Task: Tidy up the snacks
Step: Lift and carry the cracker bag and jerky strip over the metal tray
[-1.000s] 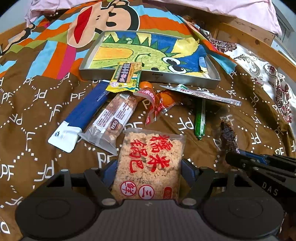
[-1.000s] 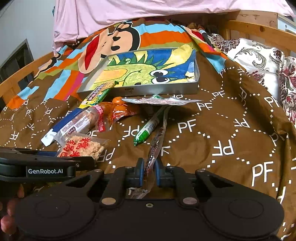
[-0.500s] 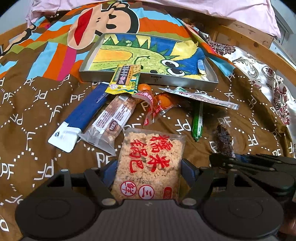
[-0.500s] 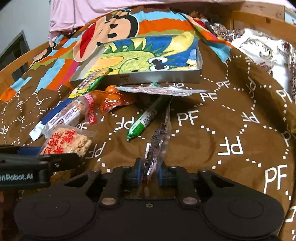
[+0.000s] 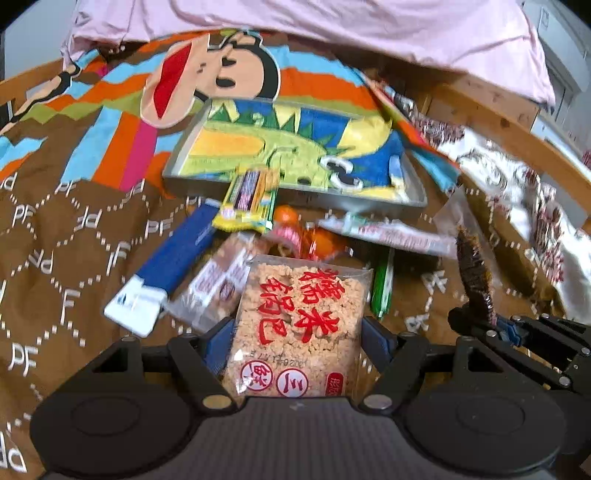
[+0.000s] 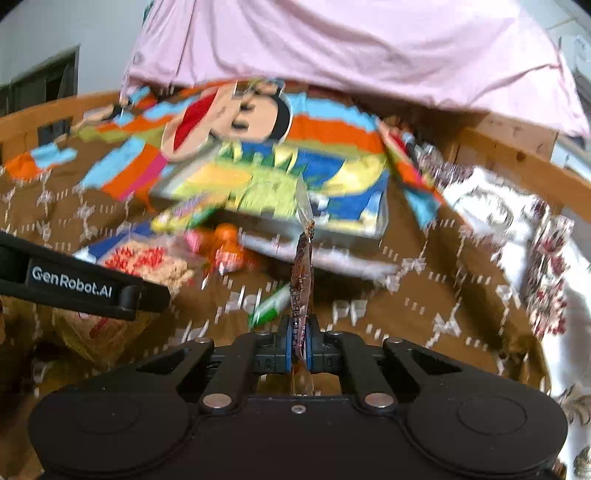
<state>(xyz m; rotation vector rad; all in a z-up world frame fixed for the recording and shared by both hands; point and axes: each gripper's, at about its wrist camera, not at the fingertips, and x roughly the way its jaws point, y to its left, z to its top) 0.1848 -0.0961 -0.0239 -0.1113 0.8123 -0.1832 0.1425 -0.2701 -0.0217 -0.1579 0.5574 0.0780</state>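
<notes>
My left gripper [image 5: 297, 328] is shut on a clear pack of rice crackers with red characters [image 5: 303, 306], its pads against the pack's two sides. In my right gripper [image 6: 300, 332], shut, a thin dark snack strip [image 6: 303, 269] stands upright off the blanket. From the left wrist view the right gripper [image 5: 476, 325] and its strip [image 5: 472, 269] are at the right. A metal tray [image 5: 332, 197] lined with a dinosaur cloth lies behind the snack pile. On the blanket lie a blue pack [image 5: 177, 262], a yellow-green pack [image 5: 247, 199], a bar in clear wrap [image 5: 218, 280], an orange jelly [image 5: 306, 236] and a green stick [image 5: 382, 288].
A long pale wrapper [image 5: 391, 232] lies in front of the tray. A wooden bed frame [image 5: 498, 110] runs along the right and back, under a pink sheet [image 5: 332, 22]. A floral cloth [image 5: 517, 184] covers the right side. Brown "PF" blanket [image 5: 74, 240] spreads to the left.
The right gripper has pinched tighter and lifted the dark strip off the blanket, so it now stands upright. The left gripper still holds the rice cracker pack and has tipped up slightly.
</notes>
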